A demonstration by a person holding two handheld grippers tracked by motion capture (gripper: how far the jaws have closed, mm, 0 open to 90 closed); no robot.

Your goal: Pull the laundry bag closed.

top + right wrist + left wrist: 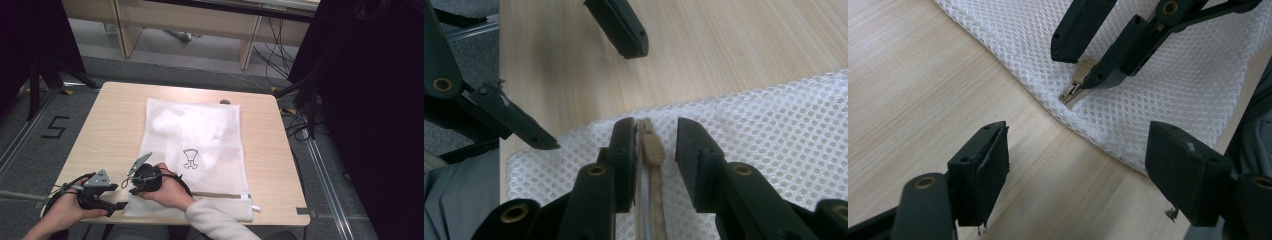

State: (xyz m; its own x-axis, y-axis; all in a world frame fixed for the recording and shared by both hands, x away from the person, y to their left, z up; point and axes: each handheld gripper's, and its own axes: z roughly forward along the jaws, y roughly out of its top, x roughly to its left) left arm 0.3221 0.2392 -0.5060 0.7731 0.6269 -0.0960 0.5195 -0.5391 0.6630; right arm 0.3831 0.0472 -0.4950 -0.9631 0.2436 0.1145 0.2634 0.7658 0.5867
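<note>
Wooden table [110,130]; right gripper [651,145] jaws apart astride zip pull [652,149]; left gripper [1078,165] wide; bag [200,145] contents blurred

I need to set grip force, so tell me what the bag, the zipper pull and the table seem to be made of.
Bag: white open mesh, likely synthetic; regular round holes, soft and limp.
Zipper pull: beige tab, matte, looks like plastic or rubber; its slider looks like metal in the left gripper view.
Table: pale wood-grain top, smooth, probably laminate; straight grain lines.

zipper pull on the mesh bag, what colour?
Beige zipper pull on the white mesh bag; clearest in the right gripper view.
</note>
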